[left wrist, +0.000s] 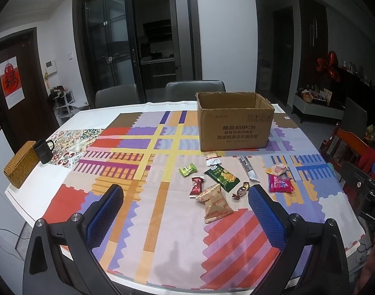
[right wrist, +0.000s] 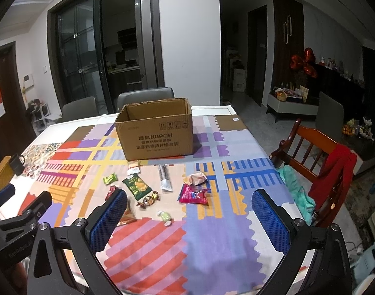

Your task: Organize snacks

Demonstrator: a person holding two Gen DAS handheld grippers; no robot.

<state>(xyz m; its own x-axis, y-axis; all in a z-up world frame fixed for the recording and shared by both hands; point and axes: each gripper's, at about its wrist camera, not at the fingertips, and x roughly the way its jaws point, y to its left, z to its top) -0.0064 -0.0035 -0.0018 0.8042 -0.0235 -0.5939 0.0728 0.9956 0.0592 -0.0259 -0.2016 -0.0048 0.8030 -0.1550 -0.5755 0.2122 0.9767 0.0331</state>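
Note:
An open cardboard box [left wrist: 235, 120] [right wrist: 155, 132] stands on the patterned tablecloth. In front of it lie several loose snacks: a dark green packet [left wrist: 222, 177] [right wrist: 137, 187], a pink packet [left wrist: 280, 184] [right wrist: 193, 194], a tan packet [left wrist: 213, 202], a small green candy [left wrist: 187, 170] [right wrist: 110, 179], a grey stick pack [left wrist: 249, 170] [right wrist: 165, 177] and a pale green candy [right wrist: 165, 216]. My left gripper [left wrist: 185, 198] is open and empty above the table's near side. My right gripper [right wrist: 189, 202] is open and empty, with the snacks just beyond its fingers.
A woven basket [left wrist: 21, 163] and a black mug [left wrist: 43, 150] sit at the table's left edge. Grey chairs [left wrist: 194, 89] stand behind the table. A wooden chair [right wrist: 317, 152] with red and teal cloth stands at the right. The left gripper's body [right wrist: 18, 218] shows in the right wrist view.

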